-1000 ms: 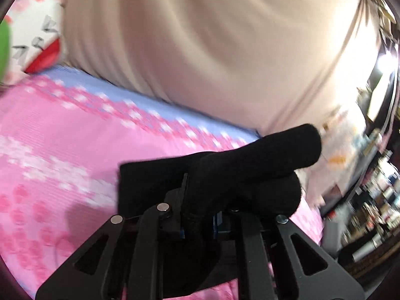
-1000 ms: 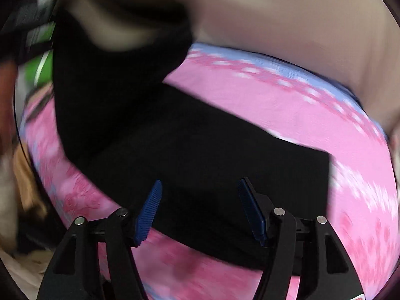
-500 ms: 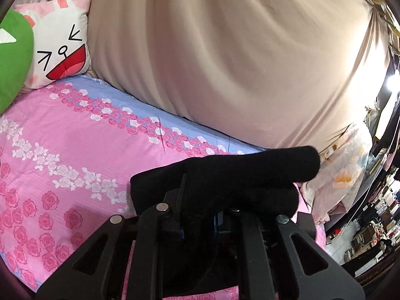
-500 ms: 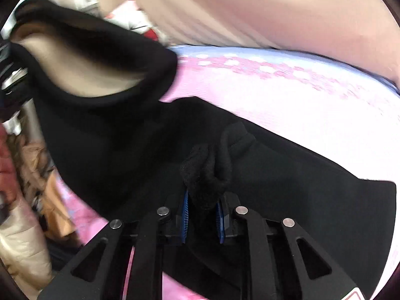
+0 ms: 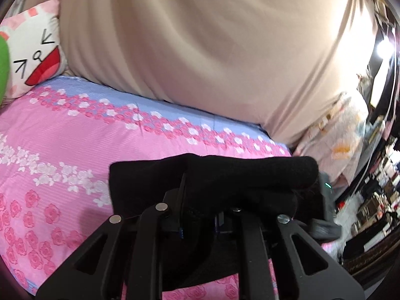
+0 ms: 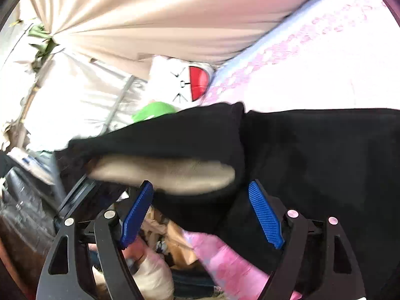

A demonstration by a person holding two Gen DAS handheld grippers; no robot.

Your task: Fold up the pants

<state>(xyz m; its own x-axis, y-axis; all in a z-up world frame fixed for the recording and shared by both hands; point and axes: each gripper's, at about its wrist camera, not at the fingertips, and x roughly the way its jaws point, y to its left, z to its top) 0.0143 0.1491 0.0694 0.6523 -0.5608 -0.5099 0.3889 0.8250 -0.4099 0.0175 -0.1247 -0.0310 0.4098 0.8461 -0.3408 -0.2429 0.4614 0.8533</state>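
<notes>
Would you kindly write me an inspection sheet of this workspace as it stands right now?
Surface: bed with a pink floral sheet.
Job's things: black pants, partly lying on the bed, pale lining showing at one lifted opening.
Clutter: cartoon-face pillow and green plush at the bed's end.
Grippers: left gripper shut on the pants; right gripper open, jaws just opened, cloth between them.
Cables: nothing seen.
Surroundings: beige curtain behind the bed; crowded, blurred room beyond.
</notes>
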